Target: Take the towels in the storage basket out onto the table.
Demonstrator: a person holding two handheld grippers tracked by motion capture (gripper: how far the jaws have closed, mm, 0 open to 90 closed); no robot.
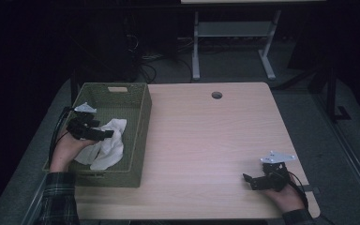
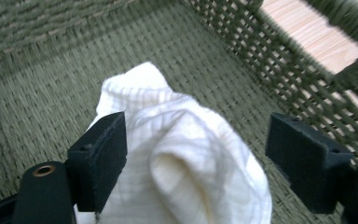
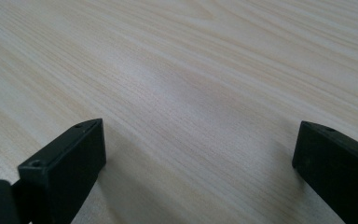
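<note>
A green woven basket point(image 1: 143, 133) stands on the left part of the wooden table point(image 1: 206, 140). A crumpled white cloth point(image 1: 112, 149) lies inside it. My left gripper point(image 1: 105, 133) hangs over the basket, pointing right, just above the cloth. In the left gripper view the jaws stand wide apart around the cloth point(image 2: 186, 140); the left pad point(image 2: 103, 158) touches its edge, and the basket wall point(image 2: 261, 60) rises behind. My right gripper point(image 1: 249, 180) rests low at the table's front right, open, with bare wood point(image 3: 191, 70) between its jaws.
A round cable hole point(image 1: 216, 95) sits near the table's far edge. Beyond the table stand the white legs of another desk point(image 1: 196, 47), with cables on the floor. The table's front right corner is just right of the right hand.
</note>
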